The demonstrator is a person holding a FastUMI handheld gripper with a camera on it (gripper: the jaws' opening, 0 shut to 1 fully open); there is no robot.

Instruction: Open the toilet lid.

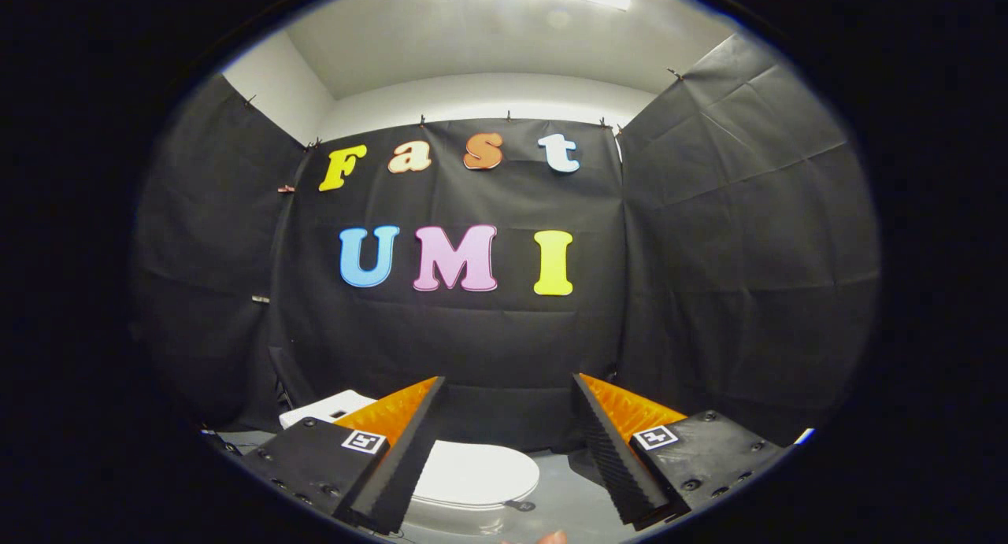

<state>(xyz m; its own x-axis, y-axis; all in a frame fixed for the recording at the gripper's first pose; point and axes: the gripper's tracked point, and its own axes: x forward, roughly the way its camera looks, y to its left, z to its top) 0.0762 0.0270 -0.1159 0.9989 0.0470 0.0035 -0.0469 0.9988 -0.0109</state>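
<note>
A white toilet stands low against the black cloth wall, its lid (472,475) lying flat and closed over the bowl. Behind the lid, partly hidden by my left finger, sits the white tank (324,407). My gripper (508,386) hovers well above the toilet, open, with a wide gap and nothing between its fingers. The lid lies below and beyond the left finger (409,442), reaching into the gap. The right finger (606,442) is off to the lid's right, over the floor.
Grey floor (575,501) spreads to the right of the toilet. Black cloth walls close the booth behind and on both sides. A fingertip of a person's hand (551,538) shows just under the gripper.
</note>
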